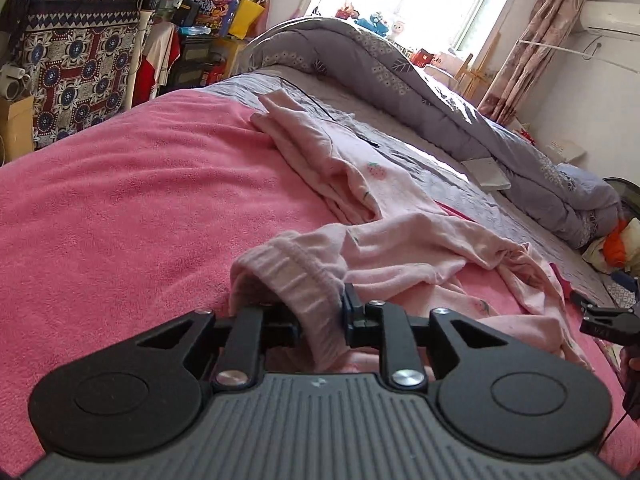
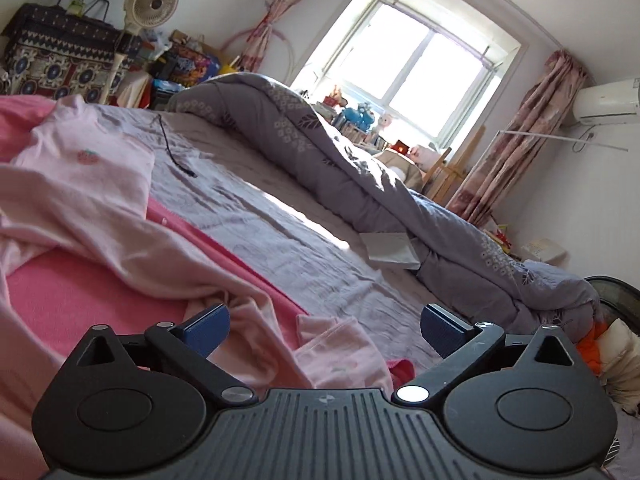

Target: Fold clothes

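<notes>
A pale pink garment [image 1: 400, 240] with a strawberry print lies crumpled on a pink towel blanket [image 1: 120, 200] on the bed. Its ribbed elastic waistband [image 1: 288, 272] is bunched between the fingers of my left gripper [image 1: 316, 312] and drapes loosely over the left finger. The jaws stand a little apart and do not visibly pinch it. In the right wrist view my right gripper [image 2: 326, 328] is wide open just above another fold of the garment [image 2: 80, 184], with cloth under it but nothing gripped. One of its black fingers [image 1: 600, 320] shows at the right edge of the left wrist view.
A rolled grey quilt [image 2: 320, 152] runs along the far side of the bed on a grey sheet [image 2: 280, 232]. A black cable [image 2: 172, 152] and a white folded paper [image 2: 388, 248] lie on the sheet. Cluttered shelves and a fan [image 2: 150, 4] stand at the back left.
</notes>
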Tool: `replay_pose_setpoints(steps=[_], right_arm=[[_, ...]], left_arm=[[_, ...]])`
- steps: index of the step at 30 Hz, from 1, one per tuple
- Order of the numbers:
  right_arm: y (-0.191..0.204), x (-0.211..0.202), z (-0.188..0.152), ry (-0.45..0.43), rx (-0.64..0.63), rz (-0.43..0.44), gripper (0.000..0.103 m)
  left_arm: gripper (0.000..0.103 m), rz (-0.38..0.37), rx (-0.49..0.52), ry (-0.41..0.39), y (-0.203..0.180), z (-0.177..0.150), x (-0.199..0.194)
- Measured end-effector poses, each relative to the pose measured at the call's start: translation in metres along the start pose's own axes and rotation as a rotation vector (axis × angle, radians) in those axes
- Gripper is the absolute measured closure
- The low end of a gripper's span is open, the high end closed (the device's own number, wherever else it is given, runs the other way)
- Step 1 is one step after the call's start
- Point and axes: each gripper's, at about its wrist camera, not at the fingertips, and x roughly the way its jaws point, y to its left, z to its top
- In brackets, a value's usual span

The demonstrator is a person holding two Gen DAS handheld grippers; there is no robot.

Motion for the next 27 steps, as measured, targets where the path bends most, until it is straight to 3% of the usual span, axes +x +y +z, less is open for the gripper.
replay_pose_setpoints(steps=[1,2,3,5,7,9,10,11,13,14,15,18,20,22,23,24,25,26,27], right_arm=[[-0.005,-0.007,-0.011,0.022,0.019,0.008,0.000],[-0.015,-0.018,-0.027,0.054,0.078,0.031,0.000],[-0.026,-0.031,-0.045,0.089,0.153,0.061,0.000],[-0.053,-0.048,-0.072,0.148,0.307,0.188,0.000],[-0.069,-0.056,-0.088,0.198,0.423,0.321,0.000],[-0.068,-0.057,-0.100,0.231,0.509,0.383,0.005],[-0.065,-0.056,-0.102,0.247,0.550,0.389,0.023],[-0.065,-0.051,-0.101,0.259,0.605,0.389,0.059],[-0.068,-0.039,-0.098,0.281,0.726,0.383,0.075],[-0.071,-0.031,-0.092,0.282,0.755,0.381,0.083],[-0.074,-0.022,-0.084,0.278,0.771,0.379,0.084],[-0.093,0.005,-0.035,0.178,0.759,0.320,0.085],[-0.112,0.018,0.007,0.051,0.765,0.271,0.085],[-0.133,0.028,0.046,-0.157,0.776,0.189,0.082],[-0.140,0.033,0.058,-0.233,0.785,0.148,0.065],[-0.144,0.041,0.063,-0.249,0.809,0.113,0.046],[-0.148,0.050,0.064,-0.204,0.840,0.079,0.000],[-0.148,0.058,0.058,-0.144,0.862,0.053,0.007],[-0.147,0.065,0.048,-0.088,0.864,0.048,0.007]], left_arm=[[0.052,0.030,0.027,-0.022,-0.001,-0.004,-0.014],[0.045,0.061,0.067,-0.053,-0.004,-0.009,-0.031],[0.045,0.087,0.104,-0.083,-0.008,-0.013,-0.047],[0.045,0.053,0.153,-0.129,-0.022,-0.020,-0.071],[0.044,0.001,0.209,-0.147,-0.040,-0.028,-0.078],[0.042,-0.032,0.306,-0.143,-0.066,-0.037,-0.068],[0.040,-0.041,0.349,-0.124,-0.077,-0.044,-0.056],[0.040,-0.049,0.386,-0.101,-0.087,-0.050,-0.044],[0.036,-0.075,0.398,0.010,-0.089,-0.063,-0.005],[0.018,-0.107,0.434,0.003,-0.087,-0.073,0.009],[0.015,-0.136,0.493,-0.061,-0.087,-0.084,0.010],[0.015,-0.135,0.493,-0.050,-0.088,-0.085,0.008],[0.015,-0.139,0.481,-0.045,-0.086,-0.084,0.006],[0.015,-0.141,0.480,-0.044,-0.086,-0.084,0.005],[0.015,-0.142,0.480,-0.046,-0.085,-0.085,0.005],[0.015,-0.142,0.480,-0.047,-0.085,-0.085,0.004],[0.015,-0.145,0.479,-0.049,-0.084,-0.086,0.004],[0.015,-0.148,0.478,-0.049,-0.084,-0.086,0.003],[0.014,-0.151,0.476,-0.049,-0.083,-0.085,0.004]])
